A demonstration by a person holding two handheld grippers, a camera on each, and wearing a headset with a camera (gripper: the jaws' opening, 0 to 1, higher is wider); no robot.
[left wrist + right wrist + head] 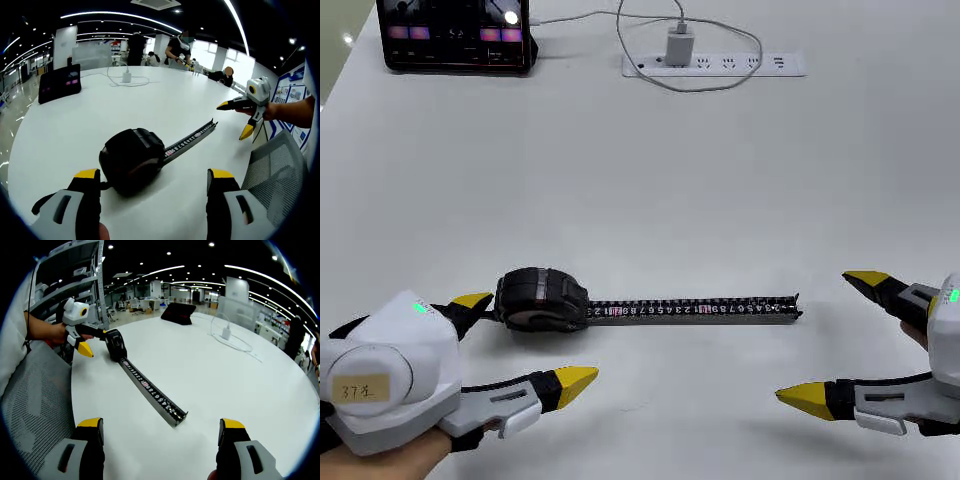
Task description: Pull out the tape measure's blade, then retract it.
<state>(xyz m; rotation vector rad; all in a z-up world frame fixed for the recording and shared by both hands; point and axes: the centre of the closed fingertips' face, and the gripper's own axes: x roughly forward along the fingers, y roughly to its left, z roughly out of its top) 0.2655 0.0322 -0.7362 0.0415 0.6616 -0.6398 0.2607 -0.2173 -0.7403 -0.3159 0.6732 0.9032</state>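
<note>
Left gripper, right gripper: fingers spread | tape measure between | tablet, power strip beyond

The head camera looked steeply down from the table's near edge toward the power strip at the far edge. Cameras on the left gripper and right gripper sat low and close — facing each other along the tape measure, shared by all three views.
</note>
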